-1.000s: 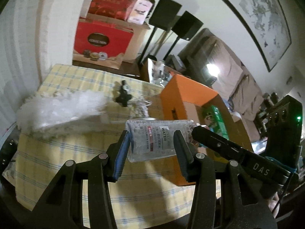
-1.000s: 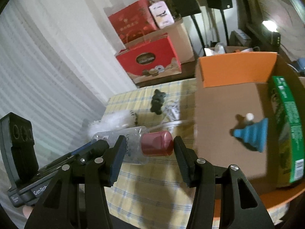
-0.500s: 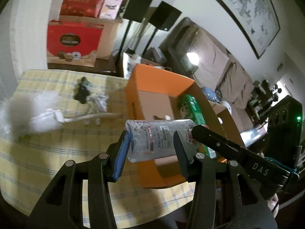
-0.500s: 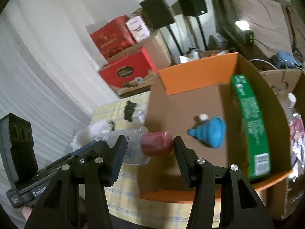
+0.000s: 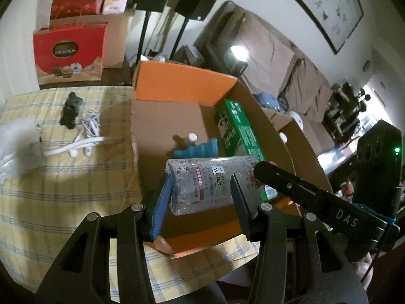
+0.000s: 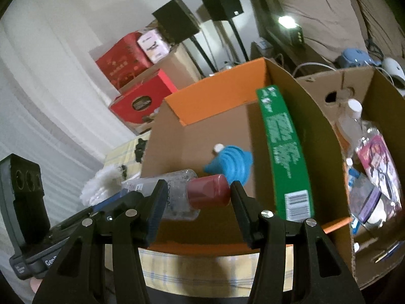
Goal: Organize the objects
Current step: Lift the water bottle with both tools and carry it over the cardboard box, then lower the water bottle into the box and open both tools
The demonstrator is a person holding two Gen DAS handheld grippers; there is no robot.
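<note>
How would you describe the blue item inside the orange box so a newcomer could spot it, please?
Find the orange-flapped cardboard box on the checked tablecloth. On its floor, beside the tall green carton, lies a blue ribbed cone with a white tip, the only blue thing there.

The duster (image 5: 15, 136) is a white blur cut off by the left wrist view's edge; the green box's (image 6: 283, 152) print is smeared, unreadable. The right gripper's arm hides the bottle's (image 5: 202, 185) cap end there; the second carton's (image 6: 374, 86) contents are perhaps bottles.
</note>
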